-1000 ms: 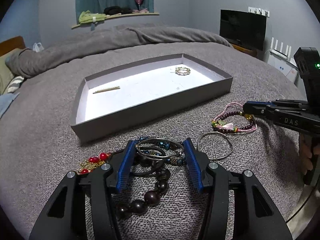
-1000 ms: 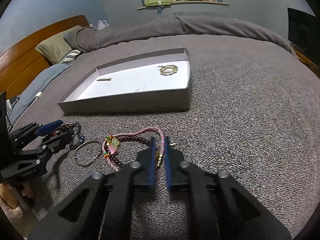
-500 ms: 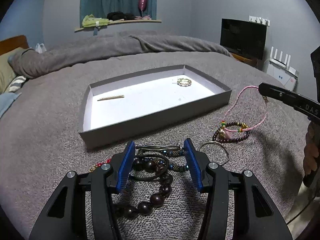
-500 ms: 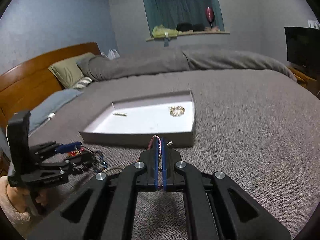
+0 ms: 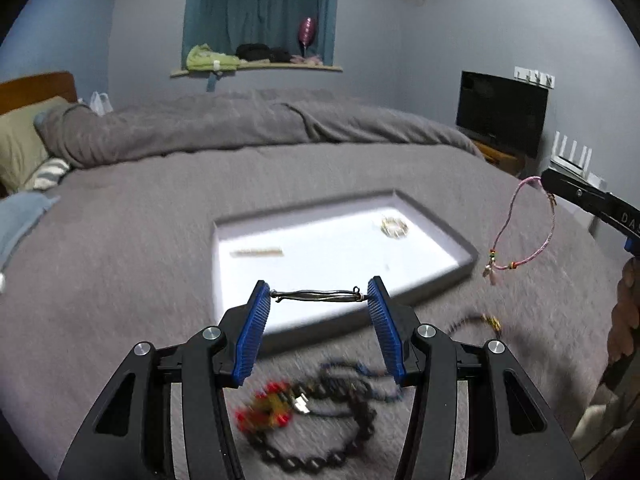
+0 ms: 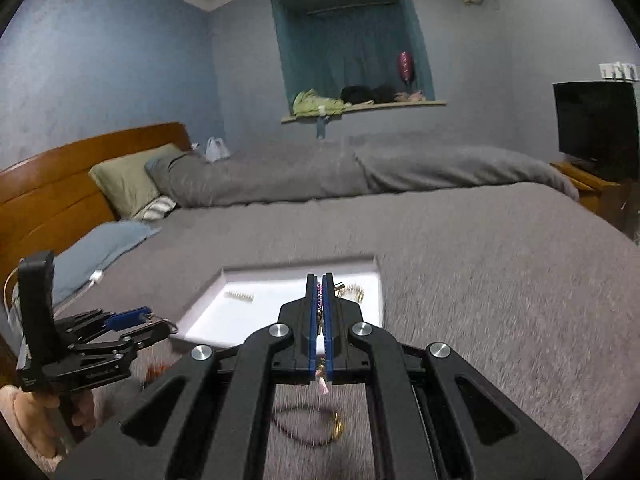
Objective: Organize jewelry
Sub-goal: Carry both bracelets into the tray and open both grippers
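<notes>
Two bracelets hang lifted above the grey bedspread (image 5: 140, 240) — a metal bangle (image 5: 318, 295) pinched in the left gripper (image 5: 319, 300), a pink cord bracelet (image 5: 522, 226) in the pressed-together right gripper (image 6: 319, 285); grey tray (image 5: 466, 254) beyond; beaded jewelry (image 5: 320, 420) below; curtained window alcove (image 6: 352, 40) behind.

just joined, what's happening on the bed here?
A person is sorting jewelry into the shallow grey box with two handheld grippers. The left gripper holds a thin dark metal bangle across its fingers; the right gripper is shut on a pink cord bracelet, which dangles clear of the grey bedspread. More beaded pieces lie loose below.
</notes>
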The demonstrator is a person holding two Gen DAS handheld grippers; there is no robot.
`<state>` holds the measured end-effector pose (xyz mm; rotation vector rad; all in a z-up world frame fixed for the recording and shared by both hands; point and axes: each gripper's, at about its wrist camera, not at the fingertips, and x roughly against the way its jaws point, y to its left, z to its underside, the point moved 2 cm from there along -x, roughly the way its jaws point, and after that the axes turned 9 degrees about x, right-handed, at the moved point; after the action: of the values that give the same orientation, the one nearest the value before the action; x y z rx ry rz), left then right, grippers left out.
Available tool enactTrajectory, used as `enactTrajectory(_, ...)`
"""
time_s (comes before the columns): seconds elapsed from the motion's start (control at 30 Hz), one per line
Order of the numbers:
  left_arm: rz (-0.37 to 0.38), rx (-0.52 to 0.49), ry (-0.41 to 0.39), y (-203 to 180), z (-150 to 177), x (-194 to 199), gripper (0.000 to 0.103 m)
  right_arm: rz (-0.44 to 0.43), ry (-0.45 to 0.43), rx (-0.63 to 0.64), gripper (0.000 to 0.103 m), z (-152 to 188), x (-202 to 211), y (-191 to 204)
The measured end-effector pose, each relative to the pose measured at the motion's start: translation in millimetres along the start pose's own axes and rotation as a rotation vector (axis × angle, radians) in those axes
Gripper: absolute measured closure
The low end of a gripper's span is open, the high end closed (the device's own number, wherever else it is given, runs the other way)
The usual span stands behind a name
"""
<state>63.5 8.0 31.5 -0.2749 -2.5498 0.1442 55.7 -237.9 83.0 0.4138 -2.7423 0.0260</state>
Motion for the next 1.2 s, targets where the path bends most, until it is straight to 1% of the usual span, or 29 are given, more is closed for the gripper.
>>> enactTrajectory(0.13, -0.065, 0.015, -0.022, 10.2, -20.7, -15.0, 0.051, 0.032, -0.009, -0.043, 0.100, -13.5, -19.6, -8.7)
enactTrajectory(0.2, -0.088, 0.049, -0.008, 18.7, -24.2, -30.9, 0.051, 0.051, -0.009, -0.062, 0.100, -16.7, -34.5, -12.5)
enactTrajectory(0.23, -0.086, 0.066, 0.003, 22.8, -24.4, -37.9, 0.051, 0.060, -0.003, -0.066, 0.100, -16.0, -42.8, -13.3)
enactTrajectory(0.33, -0.095, 0.098, 0.046, 35.6, -18.1, -59.3, 0.051, 0.064, 0.027, -0.074, 0.100, -5.0, -63.4, -14.4)
enactTrajectory(0.4, -0.110, 0.088, 0.076, 42.8, -11.1, -71.8, 0.051, 0.069, 0.070, -0.047, 0.100, 6.8, -79.5, -12.0)
enactTrajectory(0.5, -0.124, 0.080, 0.097, 50.0, -5.0, -81.8, 0.051, 0.066, 0.116, -0.020, 0.100, 17.7, -95.2, -7.1)
enactTrajectory(0.63, -0.121, 0.087, 0.119, 53.2, 1.0, -90.0, 0.051, 0.056, 0.173, 0.000, 0.100, 33.2, -108.4, -0.9)
enactTrajectory(0.87, -0.115, 0.042, 0.162, 45.7, 10.4, -102.6, 0.051, 0.030, 0.263, 0.014, 0.100, 53.2, -120.6, 0.0)
enactTrajectory(1.0, -0.117, 0.027, 0.174, 43.7, 12.5, -105.9, 0.051, 0.020, 0.298, 0.034, 0.100, 59.4, -126.8, 5.9)
enactTrajectory(1.1, -0.105, 0.022, 0.204, 42.5, 15.3, -110.2, 0.051, 0.016, 0.315, 0.041, 0.100, 62.7, -129.4, 8.0)
enactTrajectory(1.2, -0.103, 0.026, 0.212, 43.6, 15.9, -111.0, 0.051, 0.016, 0.330, 0.047, 0.100, 65.2, -131.4, 9.6)
